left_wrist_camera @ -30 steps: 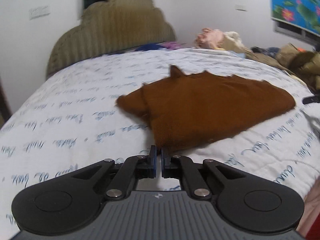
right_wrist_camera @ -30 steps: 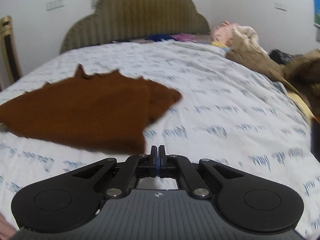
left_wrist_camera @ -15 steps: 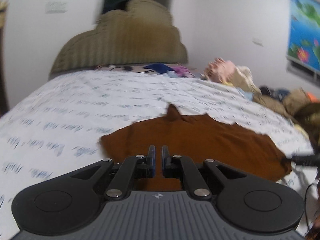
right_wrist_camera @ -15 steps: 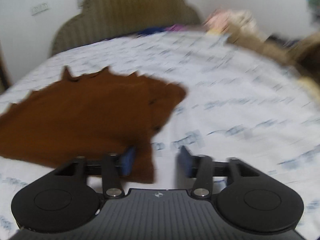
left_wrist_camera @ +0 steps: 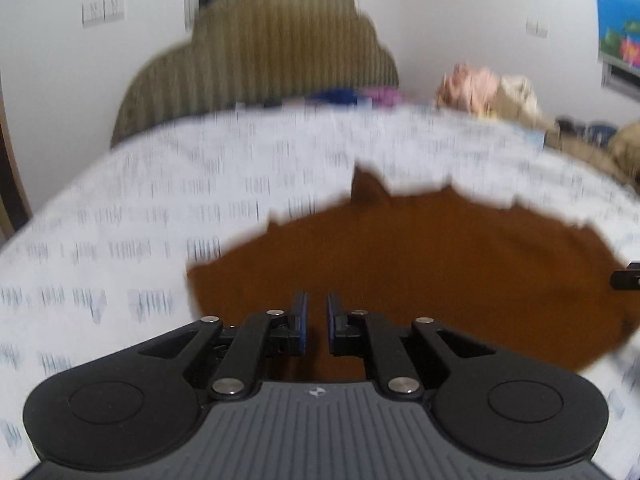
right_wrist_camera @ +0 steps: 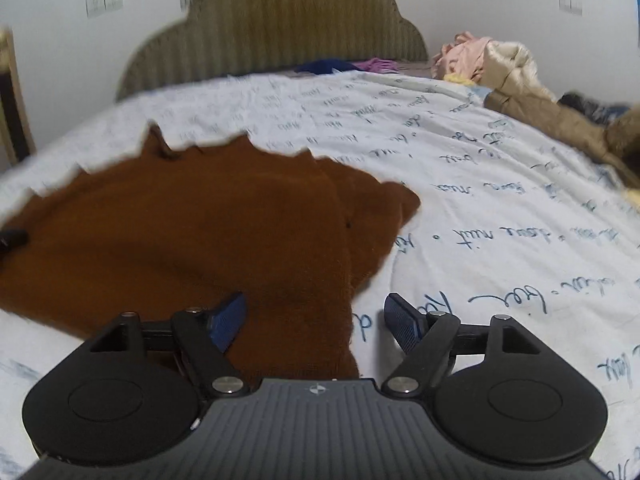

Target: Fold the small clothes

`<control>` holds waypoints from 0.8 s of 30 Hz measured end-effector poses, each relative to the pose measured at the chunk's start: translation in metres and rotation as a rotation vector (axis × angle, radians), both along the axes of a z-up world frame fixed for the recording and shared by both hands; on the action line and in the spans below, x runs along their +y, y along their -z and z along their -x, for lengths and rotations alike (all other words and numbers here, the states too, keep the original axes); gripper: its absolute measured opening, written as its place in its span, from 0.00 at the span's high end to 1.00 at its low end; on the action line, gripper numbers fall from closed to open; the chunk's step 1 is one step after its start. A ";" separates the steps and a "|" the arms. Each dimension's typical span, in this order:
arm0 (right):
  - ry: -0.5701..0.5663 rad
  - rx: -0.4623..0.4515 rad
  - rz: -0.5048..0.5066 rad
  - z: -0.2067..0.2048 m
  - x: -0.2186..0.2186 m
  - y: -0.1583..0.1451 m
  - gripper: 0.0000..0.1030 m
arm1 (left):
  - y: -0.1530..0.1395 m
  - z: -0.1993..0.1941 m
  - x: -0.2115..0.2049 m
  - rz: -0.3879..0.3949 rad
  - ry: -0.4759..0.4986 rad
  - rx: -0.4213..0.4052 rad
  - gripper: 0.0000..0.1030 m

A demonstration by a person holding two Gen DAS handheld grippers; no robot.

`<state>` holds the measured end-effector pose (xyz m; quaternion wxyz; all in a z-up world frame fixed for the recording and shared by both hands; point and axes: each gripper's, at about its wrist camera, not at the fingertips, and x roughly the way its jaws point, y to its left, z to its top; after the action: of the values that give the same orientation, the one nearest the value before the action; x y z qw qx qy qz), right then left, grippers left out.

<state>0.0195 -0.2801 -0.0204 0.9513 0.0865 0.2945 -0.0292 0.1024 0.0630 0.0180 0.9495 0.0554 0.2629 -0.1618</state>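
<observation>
A brown garment (left_wrist_camera: 420,264) lies flat, partly folded, on the bed; it also shows in the right wrist view (right_wrist_camera: 192,232). My left gripper (left_wrist_camera: 316,320) hovers over the garment's near left part with its jaws nearly together, a narrow gap between them, holding nothing. My right gripper (right_wrist_camera: 316,320) is open wide, its jaws straddling the garment's near right corner edge, just above the cloth. The left view is blurred by motion. The tip of the right gripper shows at the right edge of the left view (left_wrist_camera: 626,276).
The bed has a white sheet with blue script (right_wrist_camera: 480,200) and a ribbed olive headboard (right_wrist_camera: 280,28). A pile of clothes (right_wrist_camera: 520,80) lies along the far right side. Blue and purple items (right_wrist_camera: 344,65) lie by the headboard. A wooden chair frame (right_wrist_camera: 12,92) stands at left.
My right gripper opened wide and moved left onto the garment's near right corner. My left gripper moved forward over the garment's left part and its jaws parted slightly.
</observation>
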 end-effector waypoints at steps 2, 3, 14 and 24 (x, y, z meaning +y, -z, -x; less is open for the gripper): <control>0.020 -0.034 -0.050 -0.013 -0.011 -0.013 0.28 | -0.013 -0.019 -0.001 0.022 -0.018 0.002 0.52; 0.028 -0.046 -0.057 -0.024 -0.014 -0.019 0.28 | -0.017 -0.032 -0.002 0.044 -0.025 0.008 0.22; 0.076 0.120 -0.076 -0.156 -0.039 0.009 0.74 | 0.034 -0.142 -0.008 0.097 -0.171 0.286 0.75; 0.085 -0.028 0.117 -0.104 0.007 -0.016 0.49 | 0.022 -0.121 -0.002 0.035 -0.282 0.144 0.94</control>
<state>0.1236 -0.2733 -0.0046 0.9566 0.0435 0.2751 -0.0856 0.2239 0.0607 -0.0040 0.9423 -0.0104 0.3327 -0.0347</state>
